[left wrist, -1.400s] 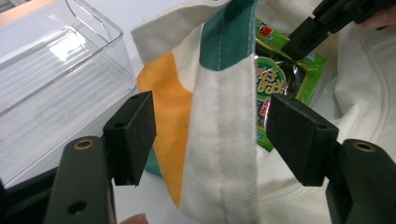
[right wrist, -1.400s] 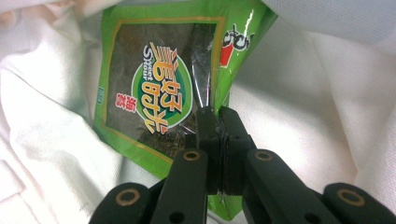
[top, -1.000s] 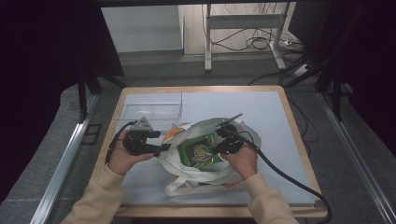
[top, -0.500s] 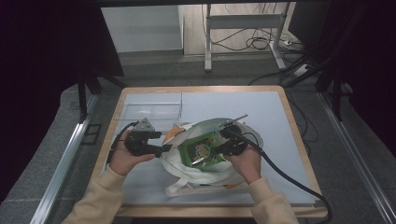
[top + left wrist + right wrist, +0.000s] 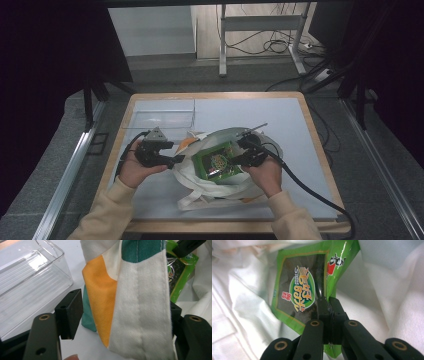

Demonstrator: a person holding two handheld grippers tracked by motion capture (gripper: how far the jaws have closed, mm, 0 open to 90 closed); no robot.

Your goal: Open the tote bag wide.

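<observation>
A white cloth bag (image 5: 220,192) with orange and teal patches lies open on the table. In its mouth is a green seaweed packet (image 5: 217,162). My right gripper (image 5: 235,161) is shut on the packet's edge; in the right gripper view its jaws (image 5: 329,302) pinch the green foil (image 5: 299,287) above the white lining (image 5: 242,315). My left gripper (image 5: 180,160) is at the bag's left rim. In the left gripper view its jaws (image 5: 122,312) stand wide, with the bag's seamed rim (image 5: 140,302) between them and lying against the right jaw.
A clear plastic box (image 5: 160,117) stands at the back left of the grey mat (image 5: 280,120), close to the left gripper (image 5: 27,282). The table's wooden edge (image 5: 320,145) frames the mat. Cables trail from both grippers toward the person.
</observation>
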